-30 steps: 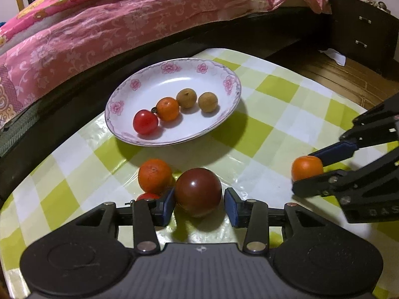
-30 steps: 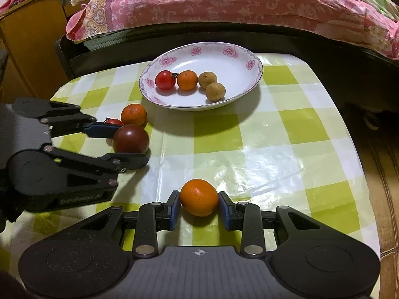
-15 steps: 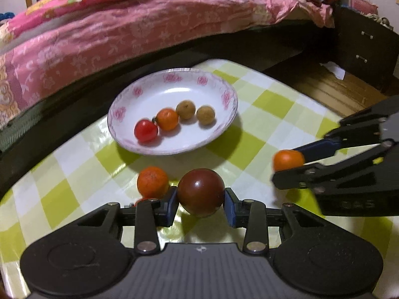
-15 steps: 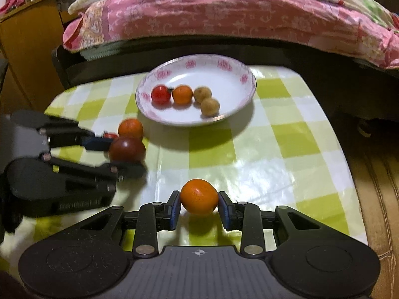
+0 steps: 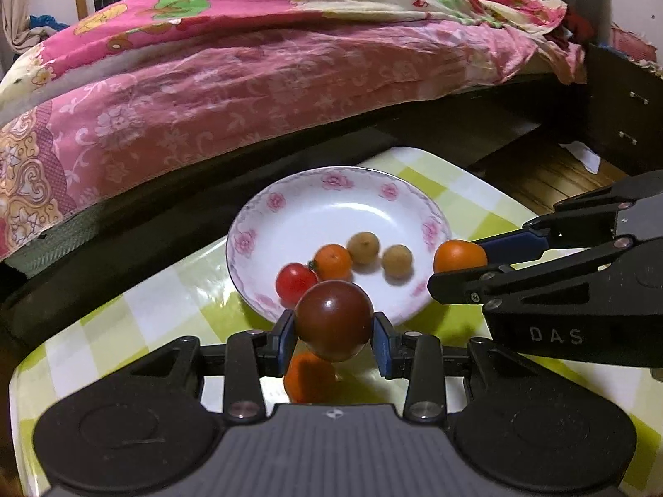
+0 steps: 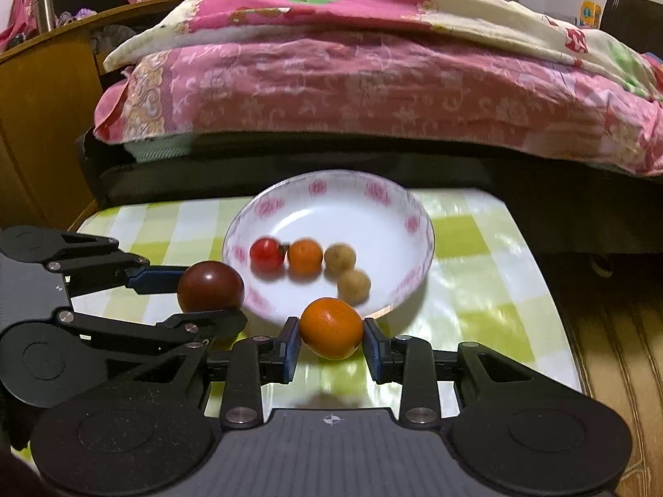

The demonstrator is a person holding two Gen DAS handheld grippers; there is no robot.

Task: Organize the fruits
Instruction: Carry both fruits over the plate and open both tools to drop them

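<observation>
Currently left gripper (image 5: 333, 337) fingers clamping dark maroon round tomato (image 5: 333, 321), right gripper (image 6: 331, 346) fingers clamping orange round mandarin (image 6: 331, 327), both hovering at near rim of white floral-rimmed plate (image 6: 373, 223). Only left view showing loose orange fruit (image 5: 308, 377) lying below on green-checked table (image 5: 124, 331). Pink-quilted bed (image 5: 248, 74) sitting behind.

Left wrist: looks along its tongs (image 5: 333, 333), close above the table (image 5: 124, 331), toward the bed (image 5: 248, 83).
Right wrist: same, from the right.
Shared: plate (image 5: 331, 207), each other's tongs.
</observation>
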